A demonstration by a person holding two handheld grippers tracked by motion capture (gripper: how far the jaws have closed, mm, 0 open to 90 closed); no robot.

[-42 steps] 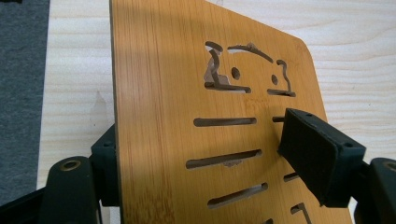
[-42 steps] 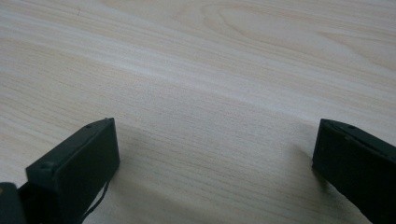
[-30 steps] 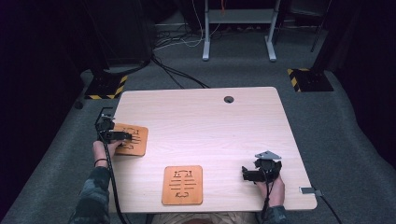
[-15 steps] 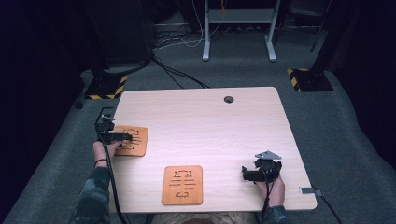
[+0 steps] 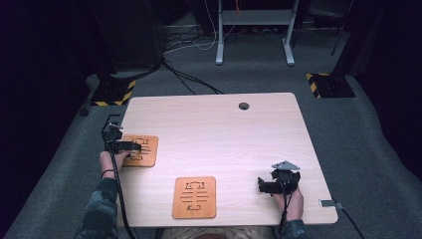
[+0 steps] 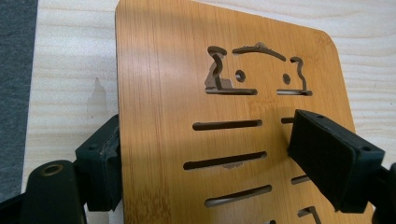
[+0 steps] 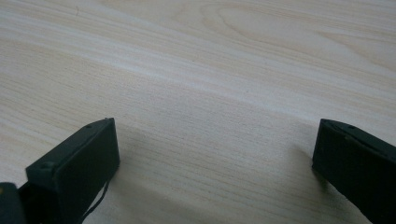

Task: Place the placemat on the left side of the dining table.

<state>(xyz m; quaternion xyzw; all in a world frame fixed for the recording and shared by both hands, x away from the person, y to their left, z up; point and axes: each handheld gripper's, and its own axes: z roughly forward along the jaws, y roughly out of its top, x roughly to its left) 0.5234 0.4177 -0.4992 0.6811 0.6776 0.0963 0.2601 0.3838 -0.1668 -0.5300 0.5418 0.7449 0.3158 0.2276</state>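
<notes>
A bamboo board with cut-out slots (image 5: pixel 147 155) lies flat at the table's left edge, and its slotted face (image 6: pixel 177 74) shows close up in the left gripper view. My left gripper (image 5: pixel 141 146) straddles its near edge: one jaw sits against the board's side, the other hovers over its top. Its jaws have just been opening with the board between them, and the pads do not press on it. A second, matching board (image 5: pixel 194 197) lies near the front middle. At the front right, my right gripper (image 5: pixel 260 185) rests open over bare wood (image 7: pixel 215 154).
The light wooden table (image 5: pixel 224 129) has a round cable hole (image 5: pixel 243 106) at its far edge. Dark carpet, cables and a metal stand's legs (image 5: pixel 253 37) lie beyond it. Yellow-black striped feet (image 5: pixel 326 84) flank the table.
</notes>
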